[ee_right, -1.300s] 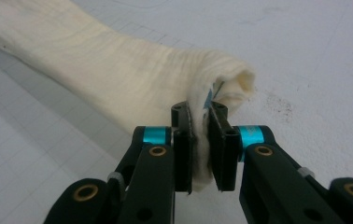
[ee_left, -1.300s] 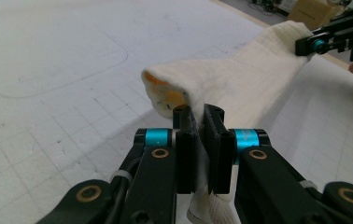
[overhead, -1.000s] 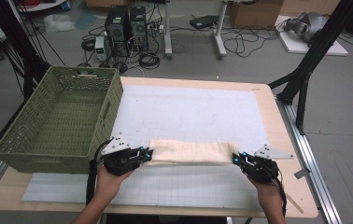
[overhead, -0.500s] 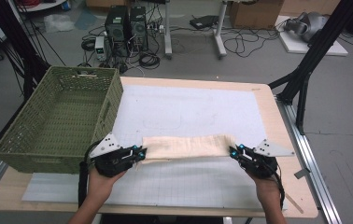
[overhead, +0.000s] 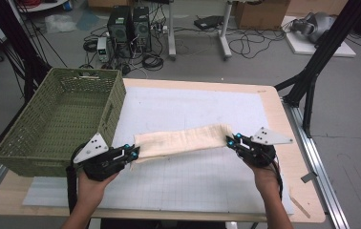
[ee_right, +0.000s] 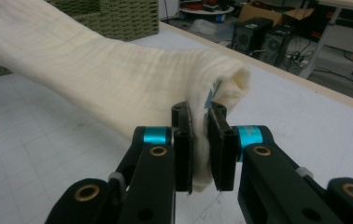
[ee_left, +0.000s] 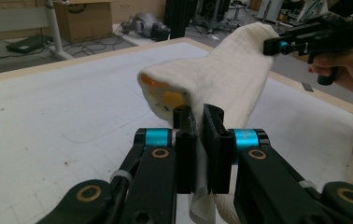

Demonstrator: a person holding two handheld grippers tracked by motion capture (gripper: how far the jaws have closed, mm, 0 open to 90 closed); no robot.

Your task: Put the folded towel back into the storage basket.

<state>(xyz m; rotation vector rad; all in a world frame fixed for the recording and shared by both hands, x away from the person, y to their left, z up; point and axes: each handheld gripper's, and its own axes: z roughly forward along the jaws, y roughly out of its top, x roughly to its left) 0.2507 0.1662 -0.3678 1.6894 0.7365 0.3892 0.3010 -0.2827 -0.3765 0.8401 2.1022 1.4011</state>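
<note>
One folded cream cloth (overhead: 183, 141) hangs stretched above the white gridded mat (overhead: 193, 176), between two grippers: the left gripper (overhead: 132, 153) and right gripper (overhead: 231, 141) each pinch an end. One green woven basket (overhead: 54, 119) stands left.

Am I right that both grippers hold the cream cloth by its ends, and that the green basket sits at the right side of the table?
Not quite: the high view shows the green basket at the table's left side. The left gripper and right gripper do hold the cream cloth by its ends.
</note>
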